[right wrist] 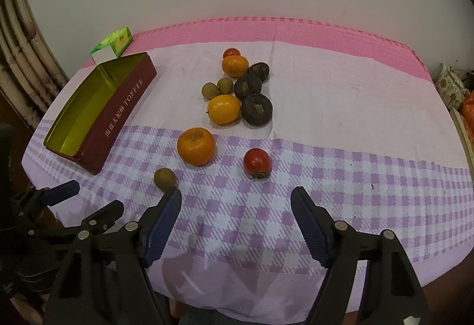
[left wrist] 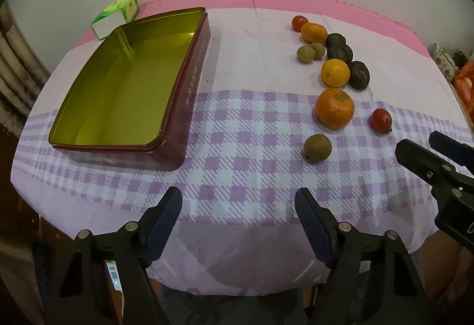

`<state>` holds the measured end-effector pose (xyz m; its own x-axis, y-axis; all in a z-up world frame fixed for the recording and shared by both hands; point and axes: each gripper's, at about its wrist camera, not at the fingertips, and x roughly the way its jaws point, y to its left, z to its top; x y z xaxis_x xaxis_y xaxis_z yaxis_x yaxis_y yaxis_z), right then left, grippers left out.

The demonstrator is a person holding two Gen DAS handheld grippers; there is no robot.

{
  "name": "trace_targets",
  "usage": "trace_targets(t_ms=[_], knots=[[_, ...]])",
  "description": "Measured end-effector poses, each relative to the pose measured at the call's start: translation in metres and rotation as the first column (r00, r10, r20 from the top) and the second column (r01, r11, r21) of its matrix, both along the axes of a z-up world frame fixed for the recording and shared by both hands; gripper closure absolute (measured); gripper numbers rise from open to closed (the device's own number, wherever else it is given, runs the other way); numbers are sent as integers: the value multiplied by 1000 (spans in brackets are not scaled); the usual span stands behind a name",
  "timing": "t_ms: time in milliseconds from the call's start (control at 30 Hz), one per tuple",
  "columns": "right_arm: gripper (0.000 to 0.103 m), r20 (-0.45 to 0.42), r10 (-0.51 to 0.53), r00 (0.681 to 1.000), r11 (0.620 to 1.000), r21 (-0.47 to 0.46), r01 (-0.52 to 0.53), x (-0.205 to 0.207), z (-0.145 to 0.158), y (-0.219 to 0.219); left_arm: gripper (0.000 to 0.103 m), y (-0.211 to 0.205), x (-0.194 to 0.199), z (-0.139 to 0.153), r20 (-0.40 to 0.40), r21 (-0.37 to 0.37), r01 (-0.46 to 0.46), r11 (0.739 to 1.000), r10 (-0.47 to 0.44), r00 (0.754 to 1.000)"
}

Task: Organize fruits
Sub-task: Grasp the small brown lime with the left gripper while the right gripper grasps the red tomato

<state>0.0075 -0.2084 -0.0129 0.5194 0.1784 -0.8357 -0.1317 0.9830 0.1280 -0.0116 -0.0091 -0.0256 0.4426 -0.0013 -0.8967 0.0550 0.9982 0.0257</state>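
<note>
At the left of the frame I see the tin [left wrist: 118,81] sitting empty on the bench [left wrist: 251,165]; my left gripper [left wrist: 238,206] hangs with jaws apart, holding nothing. The fruits [left wrist: 334,108] lie loose at the right, and my right gripper [right wrist: 236,206] is spread wide too. Round fruit may roll off if a fingertip nudges it.

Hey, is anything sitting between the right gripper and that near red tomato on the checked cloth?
Nothing visible does. The right gripper is open, and only bare checked tablecloth lies between its fingers and the tomato. The big orange and the small brown fruit sit off to the left.
</note>
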Motion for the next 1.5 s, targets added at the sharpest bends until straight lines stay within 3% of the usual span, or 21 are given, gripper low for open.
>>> trace_targets(t_ms=[467,533,767,1200,1500], knots=[[48,-51,3,999,1000,-2,-3,14,-18,-6,42,-15,15,-9,-15,-31,61,998,-62,998],[57,-61,8,998,1000,-2,-8,17,-21,-6,43,-19,18,-10,-16,-32,70,997,-71,997],[62,-91,22,996,1000,-13,-23,29,-34,-5,49,-31,28,-17,-32,-49,103,993,-105,994],[67,-99,36,994,999,-14,-37,45,-43,-5,49,-51,46,-28,-44,-50,139,989,-141,989],[78,-84,54,995,998,-29,-57,49,-44,-2,58,-57,55,-28,-30,-40,142,989,-143,989]])
